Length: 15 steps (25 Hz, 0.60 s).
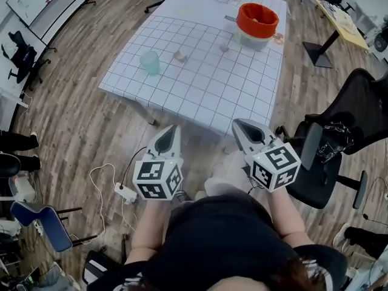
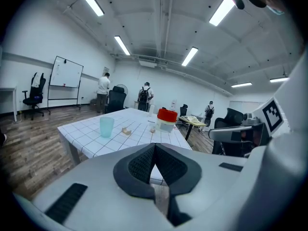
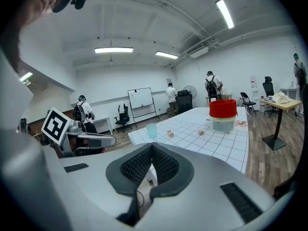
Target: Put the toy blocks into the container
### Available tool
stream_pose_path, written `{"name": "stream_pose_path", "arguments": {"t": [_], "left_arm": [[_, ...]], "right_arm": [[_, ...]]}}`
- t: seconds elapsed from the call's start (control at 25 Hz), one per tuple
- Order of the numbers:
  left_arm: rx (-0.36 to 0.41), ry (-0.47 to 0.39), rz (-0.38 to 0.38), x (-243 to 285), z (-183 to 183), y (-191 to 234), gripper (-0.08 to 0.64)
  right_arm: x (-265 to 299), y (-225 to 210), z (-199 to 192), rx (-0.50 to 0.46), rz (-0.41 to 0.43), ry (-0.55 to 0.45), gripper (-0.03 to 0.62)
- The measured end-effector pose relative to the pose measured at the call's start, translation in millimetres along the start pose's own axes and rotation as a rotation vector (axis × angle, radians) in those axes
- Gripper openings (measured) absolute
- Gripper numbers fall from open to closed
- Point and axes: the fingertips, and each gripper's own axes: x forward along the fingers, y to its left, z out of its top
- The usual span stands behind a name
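A clear container with a red rim (image 1: 257, 23) stands at the far right of the white gridded table (image 1: 200, 96). Two small wooden blocks (image 1: 179, 56) (image 1: 224, 48) lie on the cloth left of the container, apart from each other. Both grippers hang in front of the table's near edge, short of the blocks. My left gripper (image 1: 173, 128) is shut and empty, as is my right gripper (image 1: 239, 125). The left gripper view shows the container (image 2: 167, 119) and a block (image 2: 126, 131) far beyond its closed jaws. The right gripper view shows the container (image 3: 223, 115) and blocks (image 3: 170, 134) (image 3: 201, 132).
A teal cup (image 1: 150, 62) stands on the table left of the blocks. A black office chair (image 1: 339, 132) is close on my right. A power strip (image 1: 126, 192) and cables lie on the wooden floor by my left side. Several people stand far off in the room.
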Motion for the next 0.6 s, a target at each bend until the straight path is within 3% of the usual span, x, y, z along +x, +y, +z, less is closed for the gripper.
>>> {"name": "stream_pose_path", "arguments": {"t": [0.36, 0.6], "left_arm": [[0.006, -0.001, 0.061, 68, 37, 2, 0.021], [0.026, -0.031, 0.109, 90, 64, 7, 0.021]], "right_arm": [[26, -88, 44, 0.002, 0.014, -0.002, 0.015], [38, -118, 82, -0.064, 0.033, -0.044, 0.017]]}}
